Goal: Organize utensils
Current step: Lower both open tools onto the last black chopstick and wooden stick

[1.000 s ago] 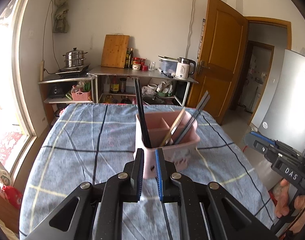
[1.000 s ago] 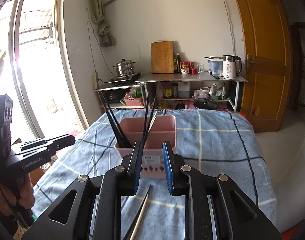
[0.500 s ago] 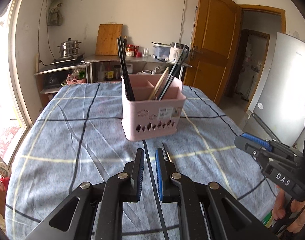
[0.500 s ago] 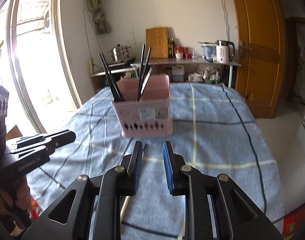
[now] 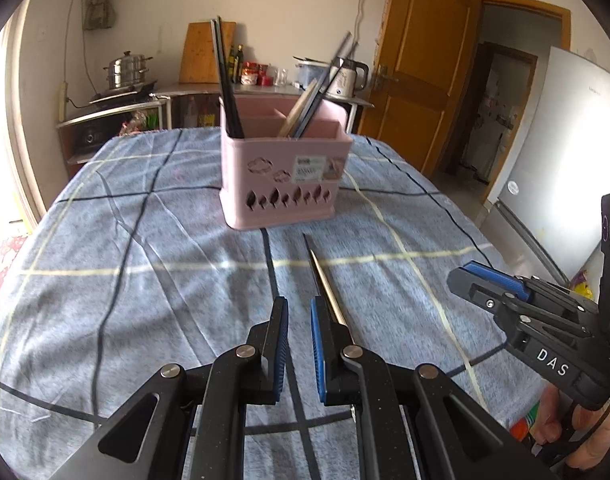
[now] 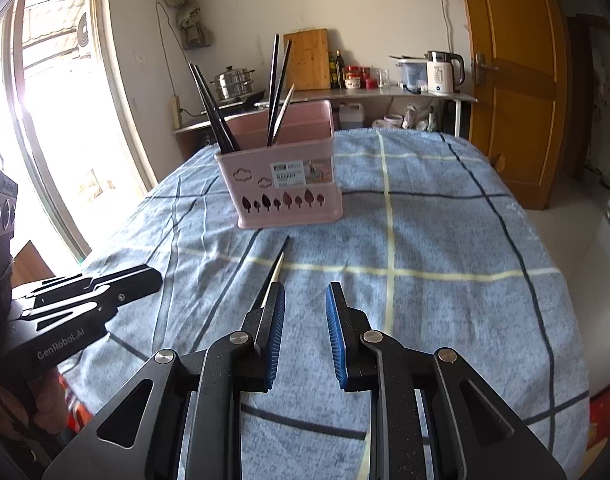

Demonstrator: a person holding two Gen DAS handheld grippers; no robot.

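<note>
A thin, pale tapered chopstick [image 5: 325, 280] is lying loose on the blue-grey checked tablecloth [image 5: 117, 264], on the near side of the pink plastic utensil caddy [image 5: 285, 176] and well short of it. A darker, thinner stick [image 5: 308, 242] seems to be lying alongside, its tip poking out nearer the caddy; whether the two are touching is unclear.

Long axis is running near-to-far: tapered tip pointing at the caddy's front wall, thicker end passing under the gripper fingers and hidden there.

The left gripper [image 5: 298, 320] is hovering low over the cloth, its blue-padded fingers [image 5: 281, 344] standing a narrow gap apart and holding nothing. The chopstick is running just right of that gap, beside the right-hand finger rather than between the two.

From the right wrist view the same chopstick [image 6: 276, 274] is slanting toward the left-hand finger of the right gripper [image 6: 305, 312], which is standing wider open and also empty, its gap sitting to the right of the stick.

Judgement: the left gripper is nearer; a small shift right should bring the stick between its pads. Gripping across a thin shaft lying flat on soft cloth risks rolling it away.

The caddy is already holding dark chopsticks [image 5: 227, 84] upright in its left compartment and mixed ones leaning in another.
</note>
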